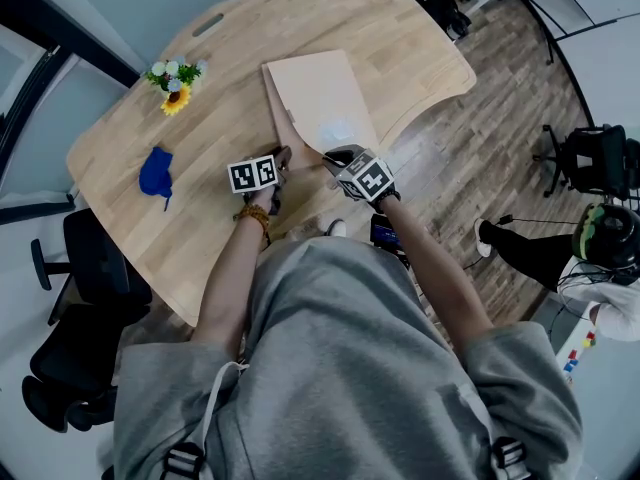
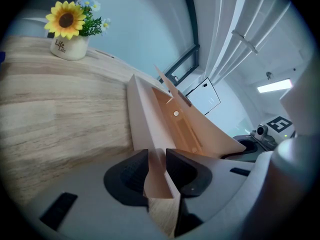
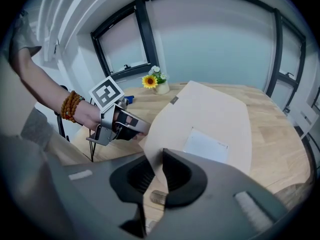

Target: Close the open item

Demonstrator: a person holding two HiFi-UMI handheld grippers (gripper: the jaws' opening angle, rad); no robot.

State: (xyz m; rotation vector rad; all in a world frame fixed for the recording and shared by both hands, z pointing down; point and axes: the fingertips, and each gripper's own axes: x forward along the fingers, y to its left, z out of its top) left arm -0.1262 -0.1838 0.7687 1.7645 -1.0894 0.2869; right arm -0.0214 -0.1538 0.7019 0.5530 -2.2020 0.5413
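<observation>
Right gripper view: right hand-held gripper [image 3: 156,173] pinches the box lid [image 3: 212,111] edge, left hand-held gripper [image 2: 157,168] clamps the base wall [image 2: 141,115]; lower lid squarely, keeping base steady.

Tabletop [image 1: 230,78]: bare wood left of left tongs [image 1: 283,158] out to blue item [image 1: 155,173] and sunflower pot [image 1: 175,93]; open box [image 1: 320,98], lid raised, blocks ahead and across to right tongs [image 1: 332,158].

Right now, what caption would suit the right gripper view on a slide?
Right claw pinches the tan box by its lid while the left claw clamps its side wall.
</observation>
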